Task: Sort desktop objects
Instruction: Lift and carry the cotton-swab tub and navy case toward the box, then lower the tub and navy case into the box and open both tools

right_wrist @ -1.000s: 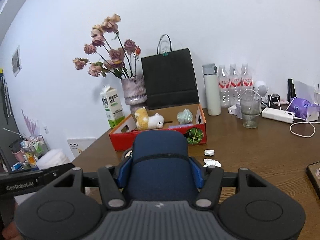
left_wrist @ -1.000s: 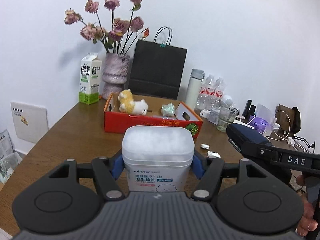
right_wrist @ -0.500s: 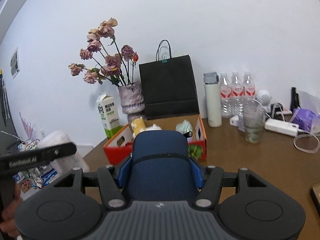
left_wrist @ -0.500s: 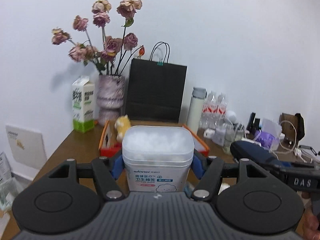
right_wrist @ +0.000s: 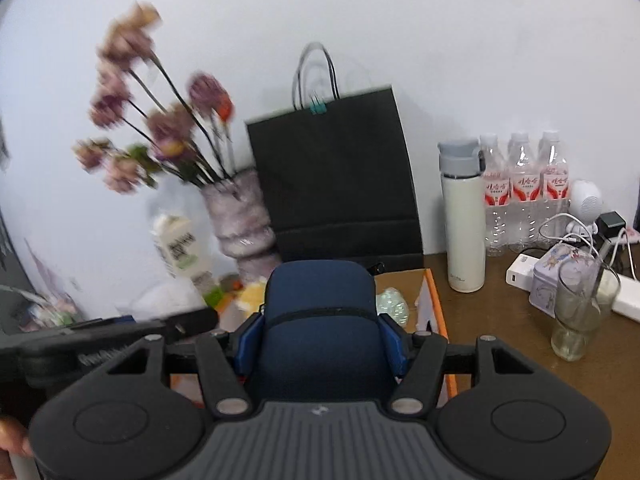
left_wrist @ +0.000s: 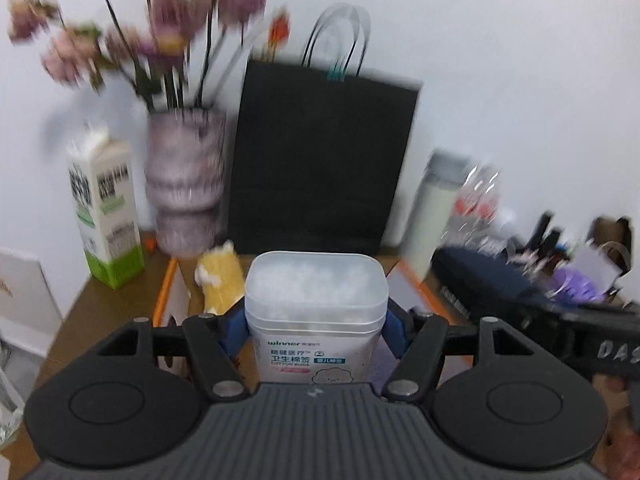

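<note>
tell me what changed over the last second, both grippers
Both grippers moved forward over the orange box, toward the black bag. The left gripper stays shut on the cotton bud tub, the right gripper on the blue case. Nothing was let go; the table items kept their places.

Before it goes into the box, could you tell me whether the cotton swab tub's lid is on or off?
On: the translucent lid caps the cotton swab tub, held upright in the left hand-held gripper.
</note>
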The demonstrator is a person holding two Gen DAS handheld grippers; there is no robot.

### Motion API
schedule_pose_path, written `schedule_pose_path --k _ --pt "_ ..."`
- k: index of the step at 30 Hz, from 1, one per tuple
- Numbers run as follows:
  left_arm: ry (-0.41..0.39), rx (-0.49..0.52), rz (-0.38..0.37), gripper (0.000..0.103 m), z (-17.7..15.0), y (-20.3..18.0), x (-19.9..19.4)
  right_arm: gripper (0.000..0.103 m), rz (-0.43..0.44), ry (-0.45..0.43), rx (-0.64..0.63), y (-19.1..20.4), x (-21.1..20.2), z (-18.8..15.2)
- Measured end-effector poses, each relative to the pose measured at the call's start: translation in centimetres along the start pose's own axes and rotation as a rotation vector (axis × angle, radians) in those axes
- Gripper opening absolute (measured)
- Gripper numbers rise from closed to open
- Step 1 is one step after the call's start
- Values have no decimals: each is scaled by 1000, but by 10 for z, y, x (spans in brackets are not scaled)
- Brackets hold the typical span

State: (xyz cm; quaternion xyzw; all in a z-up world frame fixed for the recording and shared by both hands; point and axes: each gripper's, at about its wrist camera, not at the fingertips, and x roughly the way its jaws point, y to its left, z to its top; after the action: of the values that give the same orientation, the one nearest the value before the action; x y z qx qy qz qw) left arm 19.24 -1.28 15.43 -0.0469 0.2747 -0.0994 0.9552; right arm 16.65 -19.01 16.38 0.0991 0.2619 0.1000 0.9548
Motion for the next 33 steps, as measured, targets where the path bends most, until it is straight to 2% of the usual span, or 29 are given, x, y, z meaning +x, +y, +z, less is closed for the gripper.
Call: schedule_pose_path --k 3,6,9,18,21,23,33 --pt "62 4 51 67 -3 8 44 59 -51 75 -19 -3 47 1" --pt "142 -20 70 67 -6 15 83 59 -90 150 -17 -10 89 -5" --pt "186 -29 98 67 -9 19 112 59 -126 220 -14 -16 125 -13" --pt "212 -58 144 68 -14 28 157 60 -229 340 -103 -18 188 -30" --pt "206 -59 123 70 -11 28 154 63 -235 356 -113 -16 194 -29" --pt "175 -32 108 72 -7 25 144 62 -234 340 -115 -15 188 -26" --pt "146 13 139 79 21 16 83 65 -192 235 -131 -4 116 14"
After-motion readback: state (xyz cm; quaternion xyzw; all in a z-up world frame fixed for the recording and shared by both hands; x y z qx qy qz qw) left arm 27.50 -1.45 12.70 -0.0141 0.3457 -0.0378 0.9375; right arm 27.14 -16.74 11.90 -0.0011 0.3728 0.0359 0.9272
